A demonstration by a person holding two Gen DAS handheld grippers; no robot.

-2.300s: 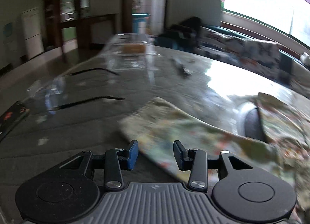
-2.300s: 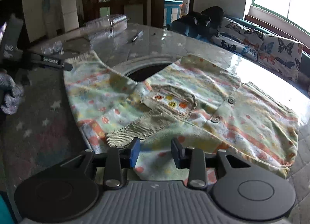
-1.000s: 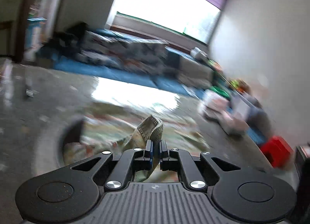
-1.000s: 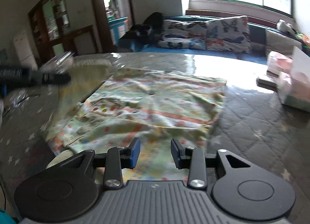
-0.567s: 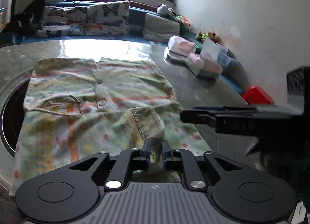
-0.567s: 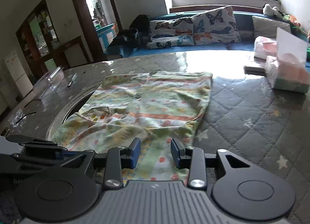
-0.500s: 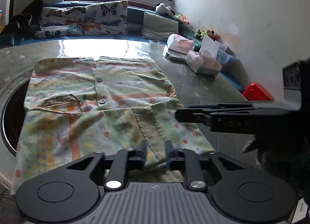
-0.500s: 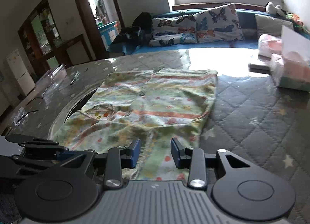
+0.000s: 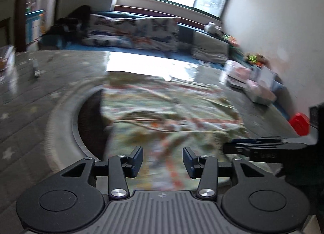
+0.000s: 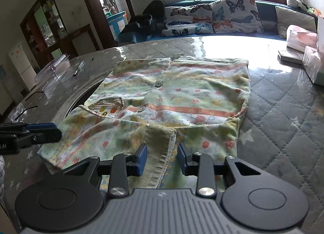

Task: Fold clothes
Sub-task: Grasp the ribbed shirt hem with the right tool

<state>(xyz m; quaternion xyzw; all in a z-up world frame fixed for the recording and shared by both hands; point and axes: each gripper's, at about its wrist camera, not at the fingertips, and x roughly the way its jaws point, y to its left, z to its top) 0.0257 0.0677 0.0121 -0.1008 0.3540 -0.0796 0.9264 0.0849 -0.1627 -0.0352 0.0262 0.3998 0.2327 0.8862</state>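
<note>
Tilting down over the shirt (image 10: 182,100), left gripper (image 9: 162,160) opens empty; right gripper (image 10: 162,158) closes around its ribbed cuff (image 10: 160,143).

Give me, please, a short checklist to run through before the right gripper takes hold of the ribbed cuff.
1. Ribbed cuff between the right gripper's jaws: ok; they are closing and not yet pressing on it.
2. Left gripper free of cloth: ok; its jaws are opening with nothing pinched, though that view is blurred.
3. Shirt lying flat on the quilted table cover: ok, buttons and pocket up, sleeve folded across the near hem.
4. Shirt clear of the round opening: not ok, its left edge overlaps it.
5. Only one layer between the jaws: cannot tell.
</note>
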